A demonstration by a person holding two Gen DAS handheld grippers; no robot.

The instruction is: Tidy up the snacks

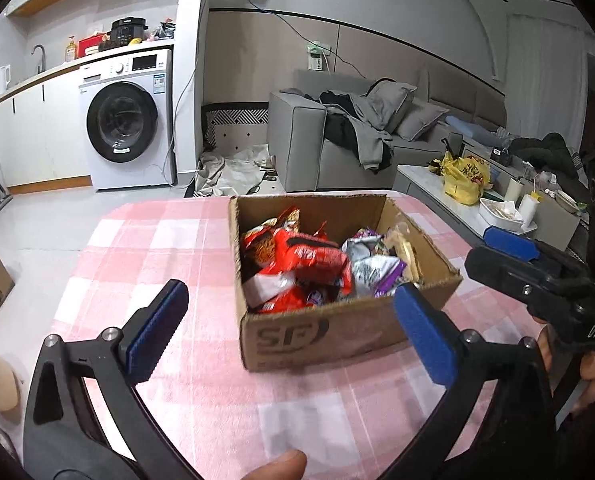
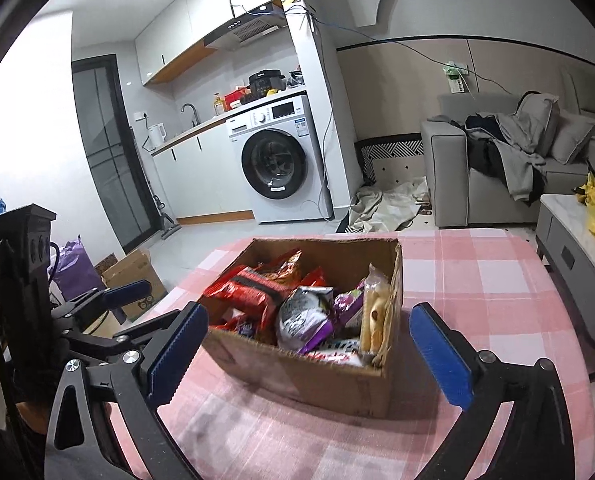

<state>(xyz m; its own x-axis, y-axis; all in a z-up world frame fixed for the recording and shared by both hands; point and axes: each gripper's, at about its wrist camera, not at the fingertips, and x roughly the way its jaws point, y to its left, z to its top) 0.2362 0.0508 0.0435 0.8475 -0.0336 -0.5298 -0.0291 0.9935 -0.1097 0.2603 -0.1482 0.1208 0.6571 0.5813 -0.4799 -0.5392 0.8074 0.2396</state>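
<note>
**Both grippers stand wide before the snack box**

From where I stand, the left gripper (image 1: 293,320) hovers low over the pink checked worktop (image 1: 169,248) with its jaws spread wide and nothing between the pads; its right-hand finger (image 1: 425,332) crosses in front of the box's near corner, though I cannot tell whether it touches. At about nine o'clock from the box the cloth lies bare out to the worktop's rounded edge, with floor beyond.

The cardboard box (image 2: 329,384) sits near the middle of the worktop, open at the top and filled with snack packets: red packets (image 2: 249,292) on the left, a silver-and-purple packet (image 2: 305,316) in the middle, a pale biscuit pack (image 2: 373,312) upright against the right wall. The packets overlap, so the lower ones are mostly hidden and their print is unreadable.

The right gripper (image 2: 317,356) also has its jaws wide and holds nothing, one finger on each side of the box's near edge and clear of it. At three o'clock from the box the cloth is bare out to the edge.

Past the worktop at twelve o'clock stand a washing machine (image 1: 129,120) under a kitchen counter and, further right, a grey sofa (image 1: 337,136) draped with clothes. A fingertip (image 1: 285,464) pokes in at the bottom, cut off by the frame.
</note>
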